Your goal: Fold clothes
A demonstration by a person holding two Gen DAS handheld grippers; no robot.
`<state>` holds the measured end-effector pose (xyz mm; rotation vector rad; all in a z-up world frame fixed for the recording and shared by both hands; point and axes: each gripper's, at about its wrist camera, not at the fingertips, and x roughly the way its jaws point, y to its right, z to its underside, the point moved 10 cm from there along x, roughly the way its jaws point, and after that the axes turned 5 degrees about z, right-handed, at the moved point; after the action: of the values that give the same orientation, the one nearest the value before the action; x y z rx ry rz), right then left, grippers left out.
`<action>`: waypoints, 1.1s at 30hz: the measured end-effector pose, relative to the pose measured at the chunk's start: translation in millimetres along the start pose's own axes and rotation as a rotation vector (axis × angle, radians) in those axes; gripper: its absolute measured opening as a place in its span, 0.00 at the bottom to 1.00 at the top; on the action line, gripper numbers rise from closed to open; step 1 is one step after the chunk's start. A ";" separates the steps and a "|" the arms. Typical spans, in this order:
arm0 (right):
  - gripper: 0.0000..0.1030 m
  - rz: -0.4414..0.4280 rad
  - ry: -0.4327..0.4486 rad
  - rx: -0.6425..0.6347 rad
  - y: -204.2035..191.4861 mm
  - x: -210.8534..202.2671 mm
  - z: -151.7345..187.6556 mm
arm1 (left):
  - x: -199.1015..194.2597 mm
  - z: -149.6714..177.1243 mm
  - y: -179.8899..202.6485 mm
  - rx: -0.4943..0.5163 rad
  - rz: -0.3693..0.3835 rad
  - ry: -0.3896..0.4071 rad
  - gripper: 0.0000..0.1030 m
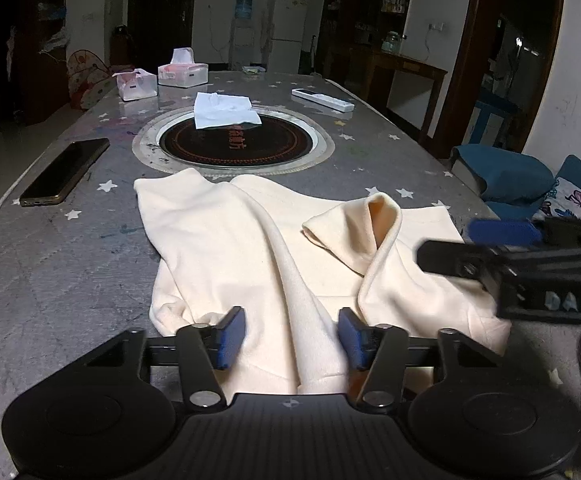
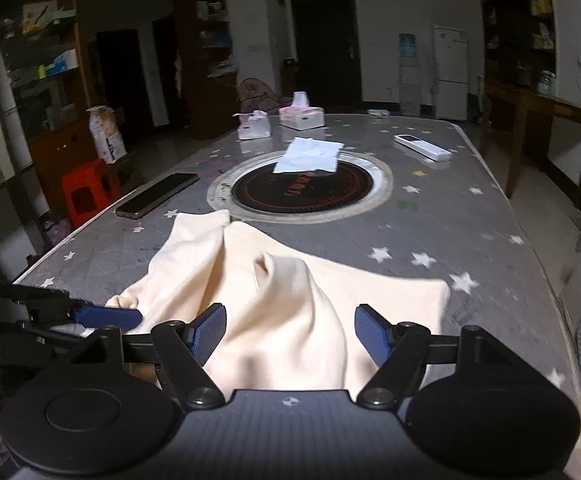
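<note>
A cream garment [image 1: 250, 248] lies rumpled at the table's [image 1: 50, 264] near edge, short of the round hotplate [image 1: 234, 142]. Both the left gripper [image 1: 292, 334] and right gripper [image 2: 290, 330] are spread wide above it, gripping nothing.

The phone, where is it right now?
The phone lies flat near the table's left edge in both views, left of the round hotplate and just beyond the cream garment.
</note>
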<state>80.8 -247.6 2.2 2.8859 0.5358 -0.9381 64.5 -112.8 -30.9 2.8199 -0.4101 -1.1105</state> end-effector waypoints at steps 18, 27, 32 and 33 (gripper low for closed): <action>0.30 -0.007 -0.072 -0.068 -12.2 53.9 -7.7 | 6.4 -2.2 -5.9 0.003 0.026 -0.008 0.28; 0.14 0.001 -0.054 -0.067 -10.6 53.8 -7.4 | 4.0 -4.9 -5.6 -0.007 0.023 -0.005 0.28; 0.08 0.004 -0.021 -0.071 -6.7 40.5 -9.2 | 10.6 -8.9 -3.7 -0.011 0.038 -0.011 0.28; 0.08 0.006 -0.013 -0.071 -5.3 36.7 -9.5 | 12.6 -9.1 -4.2 -0.018 0.040 -0.014 0.24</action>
<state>111.9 -229.8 -11.1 2.8156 0.5469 -0.9168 80.5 -112.5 -33.2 2.7774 -0.4539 -1.1209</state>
